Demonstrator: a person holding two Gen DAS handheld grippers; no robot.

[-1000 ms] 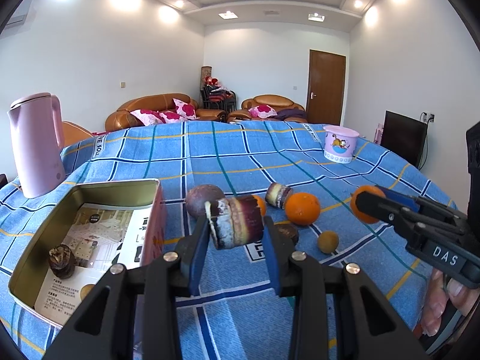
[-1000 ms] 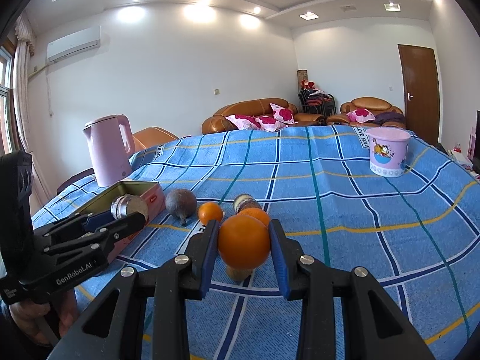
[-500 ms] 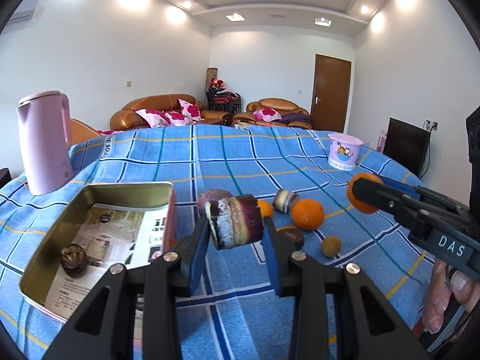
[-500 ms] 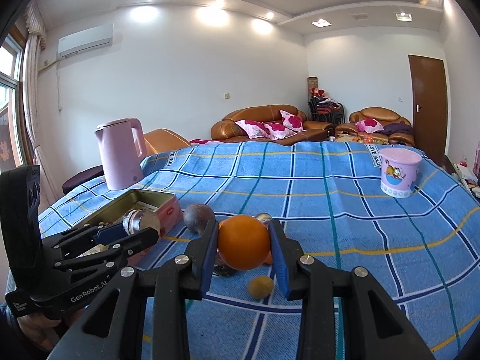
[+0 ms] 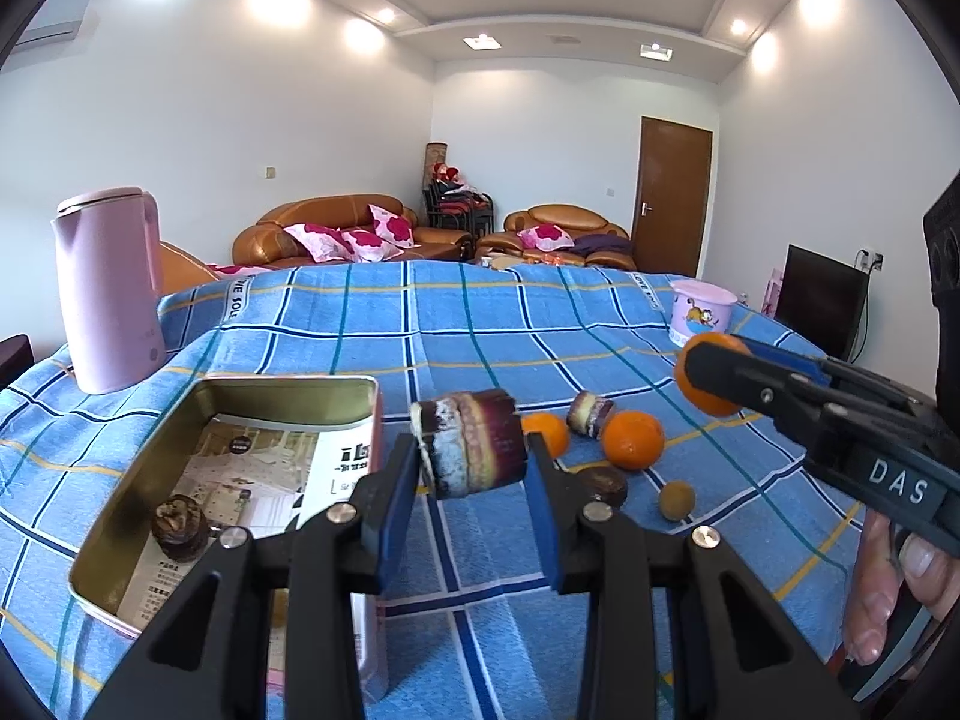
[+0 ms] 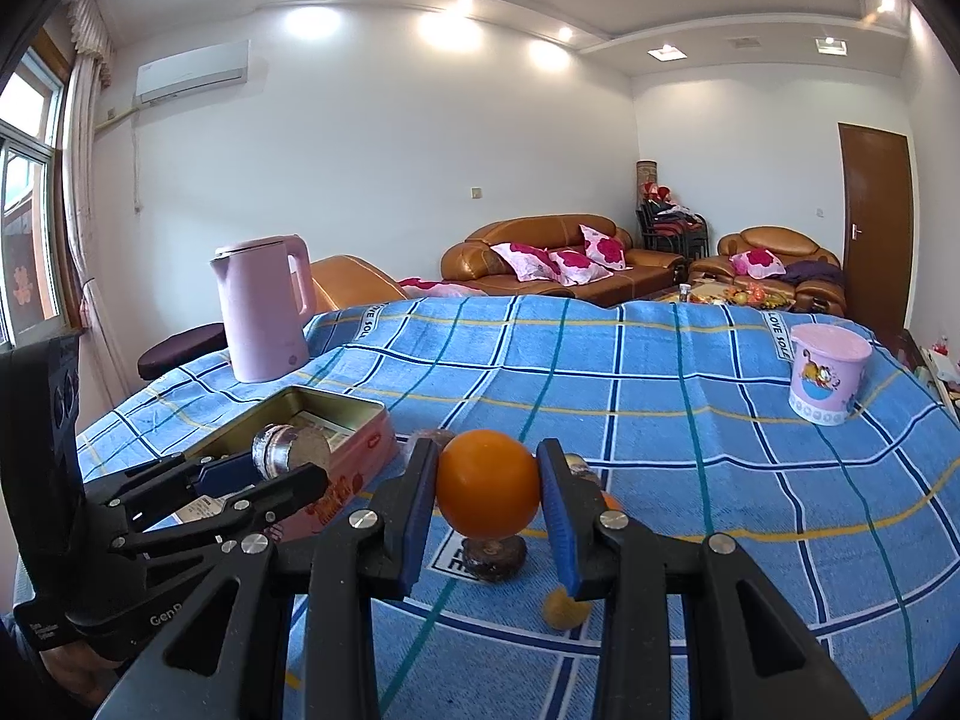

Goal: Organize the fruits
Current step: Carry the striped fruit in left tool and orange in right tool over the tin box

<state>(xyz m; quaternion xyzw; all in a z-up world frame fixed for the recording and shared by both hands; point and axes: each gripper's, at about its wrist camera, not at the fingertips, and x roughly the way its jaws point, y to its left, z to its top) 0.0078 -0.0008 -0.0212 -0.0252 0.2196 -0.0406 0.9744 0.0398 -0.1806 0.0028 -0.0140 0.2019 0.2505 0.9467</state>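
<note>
The left gripper is clamping a purple cut fruit piece, hanging just beside the open tin on the blue checked cloth. The right gripper is squeezing an orange above the loose fruit on the cloth.

The tabletop, under a blue checked cloth, carries a pink kettle, an open tin, a pink cup, two oranges, a small brown fruit and dark fruit pieces.
</note>
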